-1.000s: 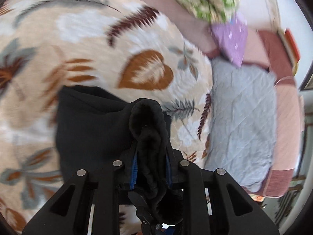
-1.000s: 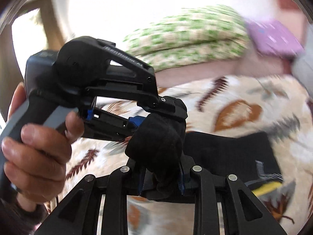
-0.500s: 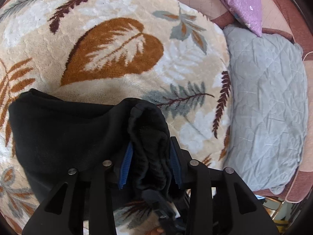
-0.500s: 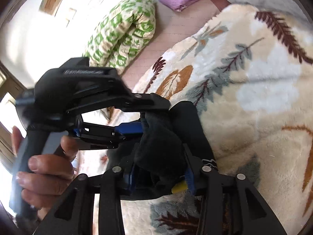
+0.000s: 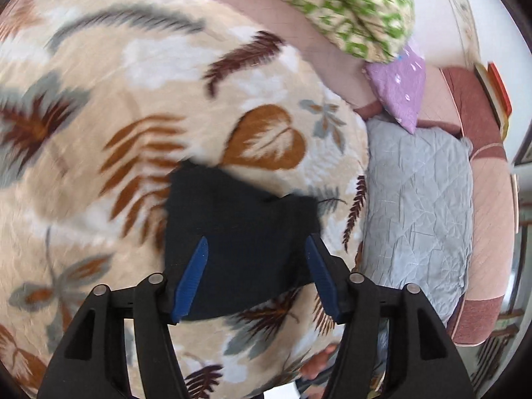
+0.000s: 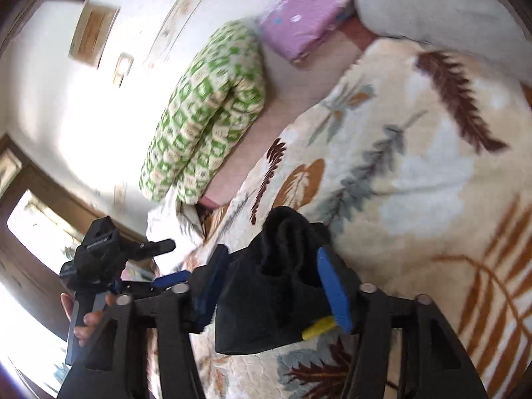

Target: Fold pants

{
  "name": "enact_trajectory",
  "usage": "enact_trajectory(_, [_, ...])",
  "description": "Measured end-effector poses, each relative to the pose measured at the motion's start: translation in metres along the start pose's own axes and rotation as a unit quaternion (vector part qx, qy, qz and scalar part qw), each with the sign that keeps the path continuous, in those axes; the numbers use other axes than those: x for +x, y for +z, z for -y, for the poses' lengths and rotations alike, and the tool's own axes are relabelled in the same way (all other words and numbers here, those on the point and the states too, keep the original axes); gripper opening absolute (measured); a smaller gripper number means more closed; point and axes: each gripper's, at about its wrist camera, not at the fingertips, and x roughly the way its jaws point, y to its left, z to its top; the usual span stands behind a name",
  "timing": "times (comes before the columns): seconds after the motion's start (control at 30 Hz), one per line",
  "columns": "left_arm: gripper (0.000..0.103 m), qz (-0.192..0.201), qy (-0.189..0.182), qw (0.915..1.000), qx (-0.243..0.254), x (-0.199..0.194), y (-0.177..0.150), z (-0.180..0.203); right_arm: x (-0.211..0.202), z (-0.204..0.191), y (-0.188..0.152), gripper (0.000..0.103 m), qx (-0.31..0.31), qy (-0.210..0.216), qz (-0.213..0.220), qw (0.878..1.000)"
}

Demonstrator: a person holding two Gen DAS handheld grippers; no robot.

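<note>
Blue pads of the left gripper [image 5: 254, 276] now stand apart and are opening; a second ago they were pinching a bunched ridge of the black pants [image 5: 239, 232], which now lie flat on the blanket, seen between the jaws but untouched. The right gripper [image 6: 271, 286] is opening too, its jaws parted around a loose hump of the same cloth that has dropped out of its earlier squeeze; the blur leaves it unclear whether the cloth brushes a pad. I judge this the release after a fold is laid, so the next grip needs a fresh edge.

From the left gripper, the pants end at 12 o'clock in a ragged edge against the leaf-print blanket [image 5: 133, 99], which is bare from 9 to 12 o'clock. At 3 o'clock a grey quilted pillow [image 5: 419, 206] lies near the pants; a purple cushion [image 5: 399, 93] and a green patterned bundle [image 5: 349, 6] close off 1 o'clock.
</note>
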Motion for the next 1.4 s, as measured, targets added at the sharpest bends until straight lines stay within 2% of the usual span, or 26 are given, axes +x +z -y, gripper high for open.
enact_trajectory(0.1, [0.060, -0.004, -0.002, 0.9997, -0.022, 0.008, -0.005, -0.021, 0.023, -0.013, 0.006, 0.063, -0.035, -0.029, -0.029, 0.999])
enact_trajectory(0.23, [0.060, -0.006, 0.010, 0.9990, -0.042, 0.025, 0.010, -0.024, 0.043, -0.018, -0.001, 0.061, -0.058, -0.051, -0.061, 0.995])
enact_trajectory(0.3, [0.060, -0.010, 0.017, 0.9990, -0.041, 0.033, 0.013, -0.022, 0.043, -0.021, -0.006, 0.054, -0.083, -0.073, -0.056, 0.992])
enact_trajectory(0.37, [0.060, -0.009, 0.033, 0.9987, -0.039, 0.043, 0.016, -0.022, 0.046, -0.017, -0.010, 0.028, -0.088, -0.085, -0.071, 0.990])
enact_trajectory(0.43, [0.060, -0.008, 0.062, 0.9971, -0.043, 0.056, 0.022, -0.025, 0.044, -0.005, -0.012, 0.024, -0.073, -0.096, -0.071, 0.990])
enact_trajectory(0.53, [0.060, -0.024, 0.070, 0.9957, -0.057, 0.073, 0.028, -0.032, 0.044, 0.023, -0.013, 0.020, -0.025, -0.099, -0.076, 0.992])
enact_trajectory(0.6, [0.060, -0.025, 0.067, 0.9960, -0.054, 0.076, 0.030, -0.032, 0.041, 0.033, -0.013, 0.021, -0.004, -0.084, -0.079, 0.993])
enact_trajectory(0.73, [0.060, -0.025, 0.065, 0.9966, -0.044, 0.079, 0.032, -0.031, 0.040, 0.024, -0.008, 0.025, -0.027, -0.085, -0.089, 0.992])
enact_trajectory(0.8, [0.060, -0.024, 0.050, 0.9977, -0.038, 0.075, 0.029, -0.032, 0.039, 0.018, -0.002, 0.026, -0.028, -0.080, -0.088, 0.992])
enact_trajectory(0.93, [0.060, -0.016, 0.003, 0.9991, -0.039, 0.058, 0.019, -0.042, 0.037, 0.008, 0.015, 0.057, -0.022, -0.059, -0.064, 0.996])
enact_trajectory(0.97, [0.060, -0.015, -0.005, 0.9991, -0.040, 0.057, 0.018, -0.044, 0.039, 0.006, 0.018, 0.059, -0.022, -0.054, -0.064, 0.996])
enact_trajectory(1.03, [0.064, -0.014, -0.014, 0.9990, -0.040, 0.056, 0.014, -0.045, 0.047, 0.002, 0.024, 0.059, -0.028, -0.050, -0.074, 0.996])
enact_trajectory(1.07, [0.065, -0.012, -0.007, 0.9993, -0.035, 0.058, 0.013, -0.044, 0.055, 0.000, 0.026, 0.059, -0.034, -0.051, -0.083, 0.995])
enact_trajectory(1.17, [0.063, -0.010, 0.029, 0.9991, -0.031, 0.067, 0.017, -0.040, 0.071, 0.000, 0.028, 0.059, -0.037, -0.076, -0.092, 0.992])
enact_trajectory(1.23, [0.057, -0.002, 0.057, 0.9976, -0.038, 0.070, 0.022, -0.042, 0.077, 0.005, 0.029, 0.053, -0.037, -0.086, -0.094, 0.991])
enact_trajectory(1.27, [0.056, -0.010, 0.051, 0.9974, -0.050, 0.071, 0.024, -0.045, 0.080, 0.009, 0.030, 0.053, -0.034, -0.112, -0.093, 0.989])
enact_trajectory(1.3, [0.056, -0.013, 0.040, 0.9975, -0.056, 0.069, 0.024, -0.047, 0.080, 0.013, 0.029, 0.053, -0.030, -0.119, -0.095, 0.988])
enact_trajectory(1.4, [0.056, 0.006, 0.029, 0.9990, -0.035, 0.047, 0.016, -0.045, 0.078, 0.018, 0.028, 0.054, -0.020, -0.118, -0.098, 0.988])
